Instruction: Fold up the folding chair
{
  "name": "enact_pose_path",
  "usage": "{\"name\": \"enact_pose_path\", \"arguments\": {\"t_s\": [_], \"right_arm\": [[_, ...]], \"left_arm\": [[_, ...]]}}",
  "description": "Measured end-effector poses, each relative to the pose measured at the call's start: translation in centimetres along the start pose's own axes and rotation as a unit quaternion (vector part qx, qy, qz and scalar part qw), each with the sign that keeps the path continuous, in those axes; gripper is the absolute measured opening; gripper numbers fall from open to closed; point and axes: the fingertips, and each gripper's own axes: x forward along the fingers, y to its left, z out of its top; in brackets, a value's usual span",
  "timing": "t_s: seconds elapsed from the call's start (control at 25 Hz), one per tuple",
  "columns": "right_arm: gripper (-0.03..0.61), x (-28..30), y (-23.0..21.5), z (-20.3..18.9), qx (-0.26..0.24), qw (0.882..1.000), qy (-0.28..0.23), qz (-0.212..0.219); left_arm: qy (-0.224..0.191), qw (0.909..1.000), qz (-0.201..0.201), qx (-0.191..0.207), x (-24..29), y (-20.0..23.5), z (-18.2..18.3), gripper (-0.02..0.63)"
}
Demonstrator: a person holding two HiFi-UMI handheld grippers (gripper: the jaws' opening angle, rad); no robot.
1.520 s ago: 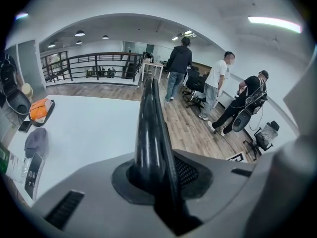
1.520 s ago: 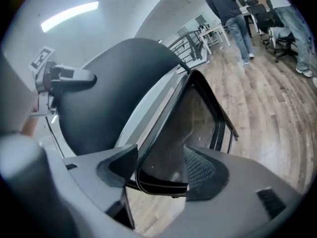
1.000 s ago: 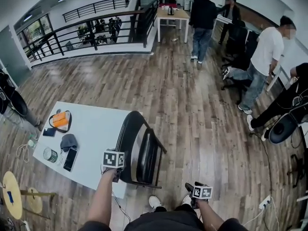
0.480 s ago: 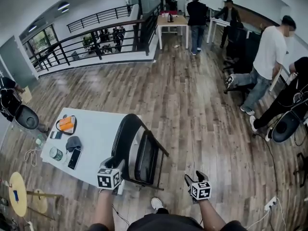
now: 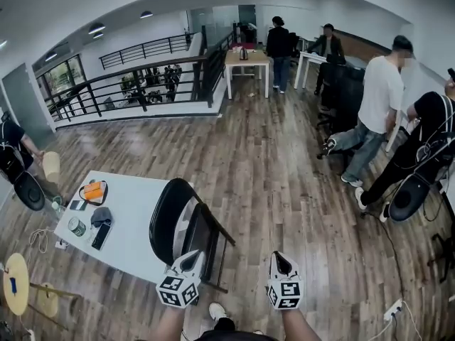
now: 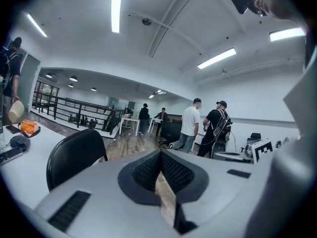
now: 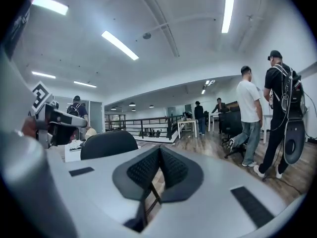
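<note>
So both grippers are up and pointing roughly level. The left gripper [image 5: 193,260] and right gripper [image 5: 278,261] have both just snapped shut with nothing between the jaws. The chair [image 5: 186,222] stands upright just ahead of them, right beside the table [image 5: 135,215], with its seat tipped up close to the back, so it looks nearly folded to me. It sits ahead and to the left, so the left gripper is clearly nearer. I'd guess that one goes for the frame first.
</note>
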Motion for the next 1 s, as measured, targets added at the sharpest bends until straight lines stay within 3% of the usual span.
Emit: {"name": "enact_pose_path", "arguments": {"t_s": [0.24,0.44,0.76,1.0], "right_arm": [[0.015,-6.4,1.1,2.0,-0.049,0.998,-0.027,-0.003],[0.015,-10.5,0.8,1.6,-0.047,0.999,-0.017,-0.007],[0.014,-14.3,1.5,2.5,-0.06,0.997,-0.027,-0.029],[0.014,-15.2,5.3,3.3,-0.073,0.996,-0.029,-0.047]], "left_arm": [[-0.022,0.9995,0.018,0.017,-2.7,-7.0,-0.9,0.005],[-0.016,0.9975,0.033,0.06,-4.4,-10.8,-2.0,0.005],[-0.008,0.9978,0.036,0.055,-6.2,-11.0,-2.7,0.006],[-0.016,0.9978,0.029,0.057,-9.2,-8.5,-1.9,0.006]]}}
